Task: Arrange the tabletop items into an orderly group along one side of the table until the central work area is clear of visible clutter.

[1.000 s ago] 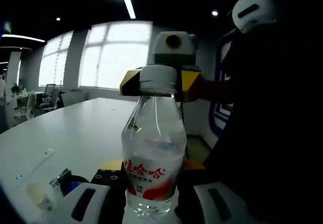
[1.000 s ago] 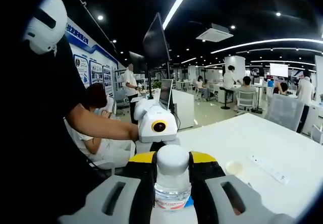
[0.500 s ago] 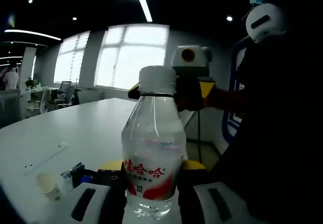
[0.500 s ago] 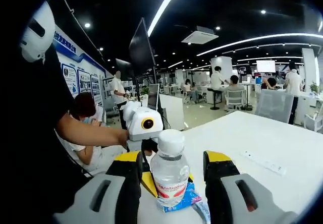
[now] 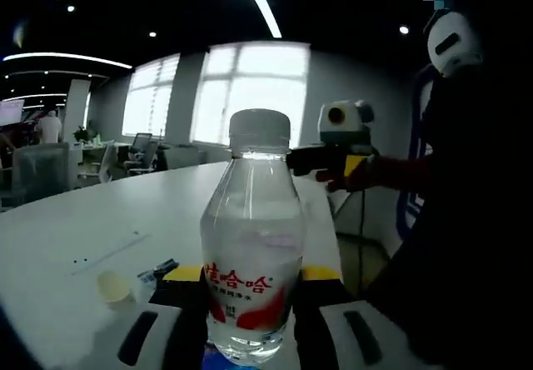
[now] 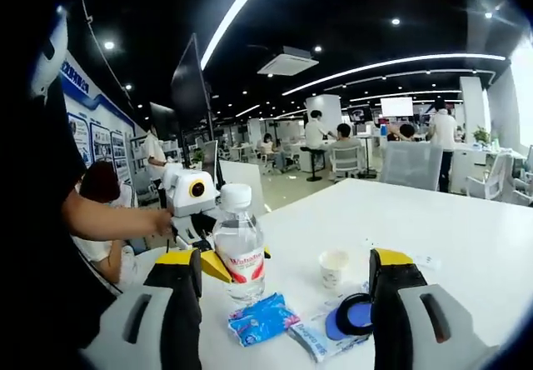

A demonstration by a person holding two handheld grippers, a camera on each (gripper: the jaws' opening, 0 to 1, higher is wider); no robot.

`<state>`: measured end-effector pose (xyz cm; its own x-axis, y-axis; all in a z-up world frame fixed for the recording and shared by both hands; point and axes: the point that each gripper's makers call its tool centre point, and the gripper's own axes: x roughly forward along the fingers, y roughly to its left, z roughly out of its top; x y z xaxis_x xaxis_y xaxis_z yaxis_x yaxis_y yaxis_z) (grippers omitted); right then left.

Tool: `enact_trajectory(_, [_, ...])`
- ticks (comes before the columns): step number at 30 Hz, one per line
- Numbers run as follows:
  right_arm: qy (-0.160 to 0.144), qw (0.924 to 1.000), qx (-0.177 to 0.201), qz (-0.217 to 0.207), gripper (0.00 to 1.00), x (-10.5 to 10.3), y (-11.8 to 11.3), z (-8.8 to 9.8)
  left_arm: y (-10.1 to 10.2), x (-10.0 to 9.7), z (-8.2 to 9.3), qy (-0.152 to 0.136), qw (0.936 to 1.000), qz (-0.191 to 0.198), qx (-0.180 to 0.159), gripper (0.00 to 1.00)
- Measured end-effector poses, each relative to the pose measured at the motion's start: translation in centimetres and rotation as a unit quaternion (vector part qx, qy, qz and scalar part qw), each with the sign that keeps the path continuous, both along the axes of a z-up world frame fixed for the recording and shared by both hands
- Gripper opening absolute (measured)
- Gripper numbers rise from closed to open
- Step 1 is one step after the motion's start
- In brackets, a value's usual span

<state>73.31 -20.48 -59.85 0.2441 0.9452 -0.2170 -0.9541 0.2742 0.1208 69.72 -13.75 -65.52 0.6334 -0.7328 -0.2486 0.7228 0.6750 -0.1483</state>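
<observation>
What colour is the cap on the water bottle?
White. The cap on the water bottle shows best in the left gripper view.

On the desk (image 6: 433, 245): 1 water bottle (image 6: 239, 245), 1 paper cup (image 6: 334, 267), 1 blue packet (image 6: 262, 318) near, 1 clear packet (image 6: 314, 334) beside it, 1 black-rimmed blue disc (image 6: 353, 316), 1 white strip (image 5: 112, 252) far left.

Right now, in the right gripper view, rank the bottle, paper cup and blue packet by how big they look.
1. Bottle, clearly largest.
2. Blue packet.
3. Paper cup.
The packet lies nearer the camera than the cup, so the order of those two is unsure.
</observation>
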Motion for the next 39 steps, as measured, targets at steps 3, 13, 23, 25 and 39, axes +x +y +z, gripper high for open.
enact_trajectory(3, [0.007, 0.9998, -0.008, -0.019, 0.81, 0.7, -0.8, -1.0, 1.2, 0.4, 0.1, 0.0, 0.9998, 0.02, -0.004, 0.37])
enact_trajectory(13, [0.005, 0.9953, -0.037, -0.089, 0.89, 3.0, -2.8, -3.4, 4.8, 1.8, -0.3, -0.007, 0.9974, 0.072, 0.005, 0.37])
enact_trajectory(23, [0.003, 0.9885, -0.09, -0.121, 1.0, 3.8, -4.2, -6.5, 6.6, 2.7, -0.7, -0.001, 0.9943, 0.107, 0.007, 0.36])
enact_trajectory(25, [0.004, 0.9877, -0.094, -0.125, 1.0, 3.8, -4.4, -6.8, 7.2, 3.1, -0.9, 0.002, 0.993, 0.118, 0.002, 0.36])
enact_trajectory(39, [0.019, 0.9808, -0.104, -0.163, 0.99, 5.2, -6.2, -8.6, 10.0, 5.8, -2.1, 0.001, 0.9833, 0.182, 0.005, 0.36])
